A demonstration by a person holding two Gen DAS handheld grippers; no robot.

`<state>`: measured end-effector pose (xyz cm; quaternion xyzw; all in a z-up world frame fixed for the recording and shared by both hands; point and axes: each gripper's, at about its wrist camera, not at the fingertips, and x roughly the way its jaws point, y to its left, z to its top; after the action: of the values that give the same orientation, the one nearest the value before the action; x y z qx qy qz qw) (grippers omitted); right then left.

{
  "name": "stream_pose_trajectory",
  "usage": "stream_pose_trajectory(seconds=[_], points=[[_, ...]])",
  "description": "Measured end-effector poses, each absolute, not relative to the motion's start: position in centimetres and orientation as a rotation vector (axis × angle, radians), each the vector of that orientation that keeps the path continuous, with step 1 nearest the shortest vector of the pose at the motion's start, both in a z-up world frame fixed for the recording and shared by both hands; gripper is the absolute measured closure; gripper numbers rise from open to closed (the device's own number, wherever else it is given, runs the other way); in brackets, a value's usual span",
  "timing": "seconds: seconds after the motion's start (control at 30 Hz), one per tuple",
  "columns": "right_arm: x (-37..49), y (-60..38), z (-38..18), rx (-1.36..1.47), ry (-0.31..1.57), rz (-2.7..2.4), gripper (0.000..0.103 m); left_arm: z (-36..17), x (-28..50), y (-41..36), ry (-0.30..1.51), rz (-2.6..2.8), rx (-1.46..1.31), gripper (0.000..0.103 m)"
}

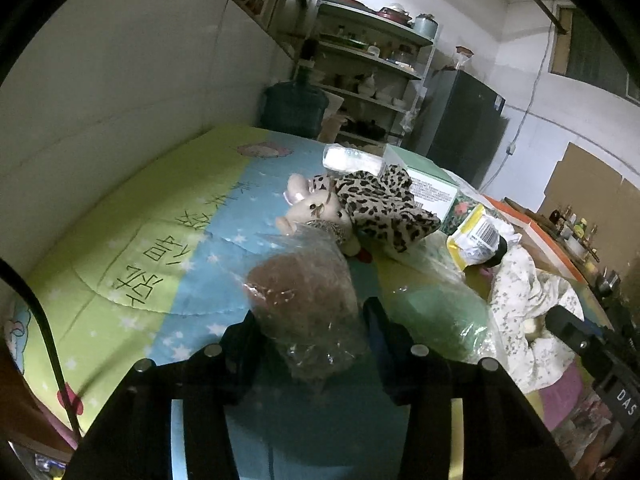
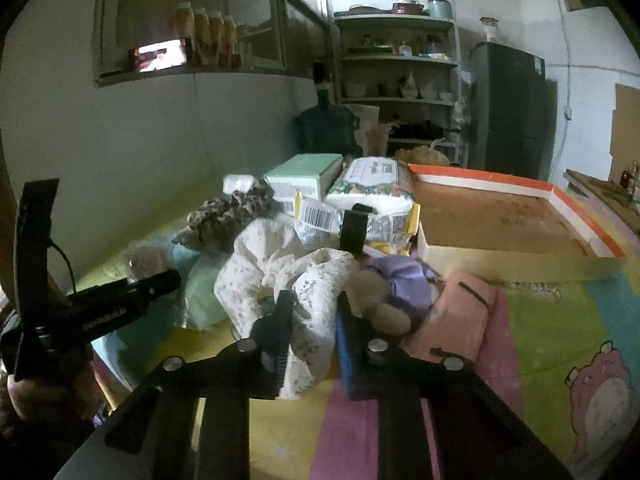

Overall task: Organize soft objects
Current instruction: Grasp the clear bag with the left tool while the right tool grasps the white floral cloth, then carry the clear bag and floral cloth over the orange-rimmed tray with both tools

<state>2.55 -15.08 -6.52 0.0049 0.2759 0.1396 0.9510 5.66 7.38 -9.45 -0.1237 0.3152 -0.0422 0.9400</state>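
Observation:
My left gripper (image 1: 312, 320) is shut on a brown soft thing in a clear plastic bag (image 1: 304, 292), low over the colourful sheet (image 1: 168, 240). Beyond it lie a beige plush toy (image 1: 316, 208) and a leopard-print cloth (image 1: 380, 204). My right gripper (image 2: 314, 312) is shut on a fold of a white floral cloth (image 2: 256, 272), which shows in the left wrist view as a crumpled white floral cloth (image 1: 528, 292). Right of the fingers sit a purple plush (image 2: 404, 280) and a pink soft piece (image 2: 460, 316). A pale green bagged item (image 2: 204, 296) lies to the left.
A shallow cardboard tray with an orange rim (image 2: 500, 220) stands at the right. Behind the pile are a green box (image 2: 304, 176), a wipes pack (image 2: 372, 188) and a yellow packet (image 2: 320, 216). A wall bounds the left; shelves and a dark fridge stand at the back.

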Motion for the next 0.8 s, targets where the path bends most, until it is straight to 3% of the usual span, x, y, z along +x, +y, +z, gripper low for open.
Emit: stream_pose_trajectory(seconds=[0.23,0.8], points=[[2.0,-15.6,-4.9,0.005,0.502,0.289,0.092,-7.6,4.4,8.1,0.575,-0.056,-0.243,0.055],[1.2,-18.2,-0.1,0.019,0.356,0.274,0.093,-1.5,4.2,6.0,0.465,-0.100,-0.180,0.055]])
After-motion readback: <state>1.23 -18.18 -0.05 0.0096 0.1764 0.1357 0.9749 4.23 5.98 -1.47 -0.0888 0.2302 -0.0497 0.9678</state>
